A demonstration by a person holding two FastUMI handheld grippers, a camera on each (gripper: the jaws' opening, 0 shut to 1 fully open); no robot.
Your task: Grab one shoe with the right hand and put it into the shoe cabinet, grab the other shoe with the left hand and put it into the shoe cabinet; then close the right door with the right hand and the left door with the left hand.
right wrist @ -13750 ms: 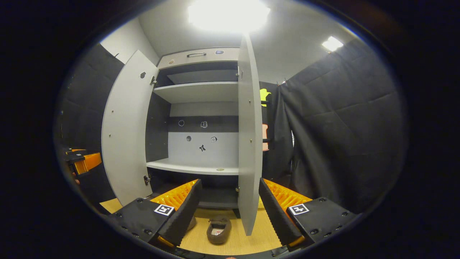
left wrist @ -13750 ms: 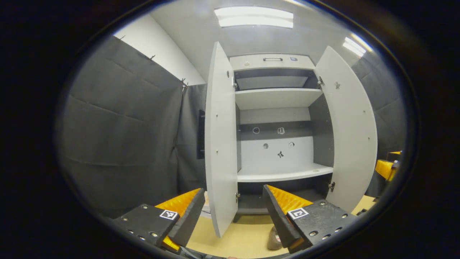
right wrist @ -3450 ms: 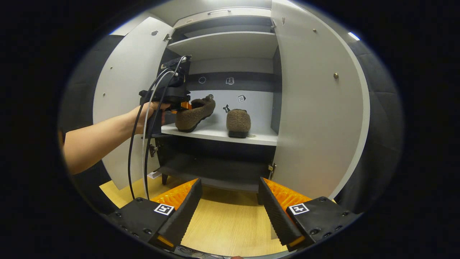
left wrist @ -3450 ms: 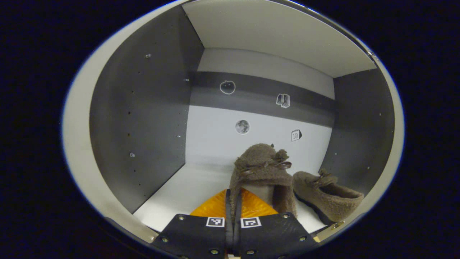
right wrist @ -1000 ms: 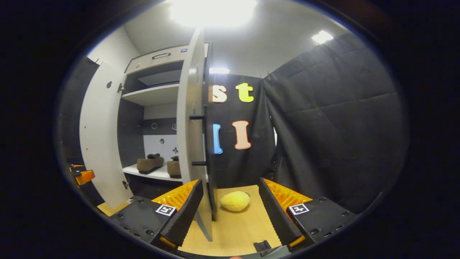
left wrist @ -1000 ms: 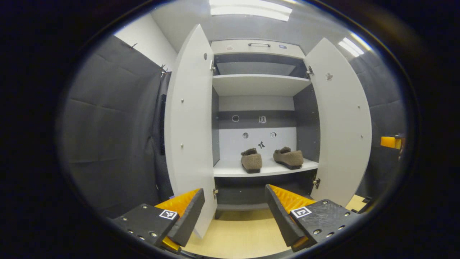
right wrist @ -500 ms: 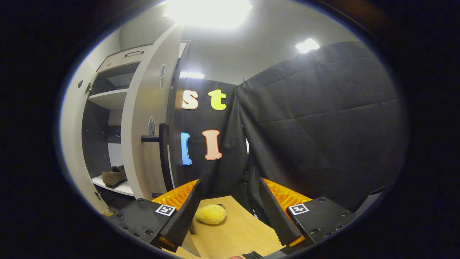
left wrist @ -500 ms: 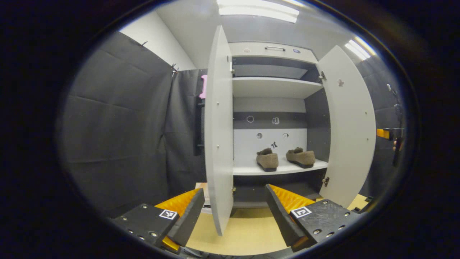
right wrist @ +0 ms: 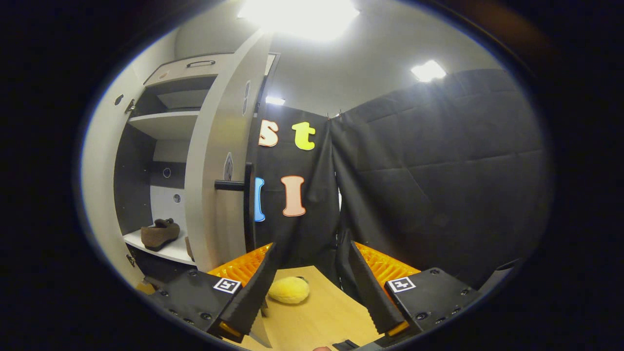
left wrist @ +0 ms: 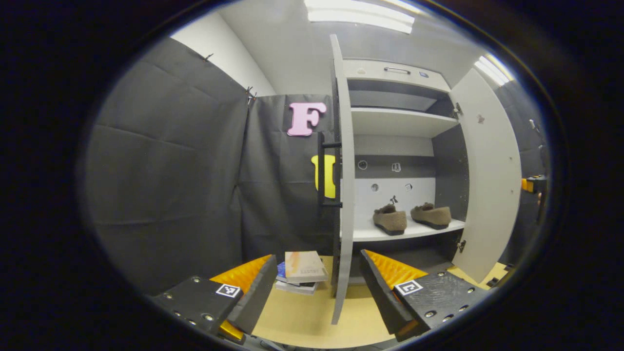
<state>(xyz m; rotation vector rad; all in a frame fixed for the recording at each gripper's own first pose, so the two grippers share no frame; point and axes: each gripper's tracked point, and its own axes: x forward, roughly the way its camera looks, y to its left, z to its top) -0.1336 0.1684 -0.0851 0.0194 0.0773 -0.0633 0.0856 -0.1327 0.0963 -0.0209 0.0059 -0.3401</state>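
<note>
Both brown fuzzy shoes point(left wrist: 408, 217) already on white cabinet shelf point(left wrist: 370, 235); both doors ajar; left gripper point(left wrist: 316, 287) wide, empty; right gripper point(right wrist: 308, 287) wide, behind pale right door point(right wrist: 217, 185); push outer face steadily, clear of black bar handle point(right wrist: 246, 207).

The right door point(right wrist: 217, 161) hides what seems to be the second shoe point(right wrist: 188, 247) almost entirely.

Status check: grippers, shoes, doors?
Left gripper and right gripper open, empty. Both shoes on the cabinet shelf. Left door and right door open.
</note>
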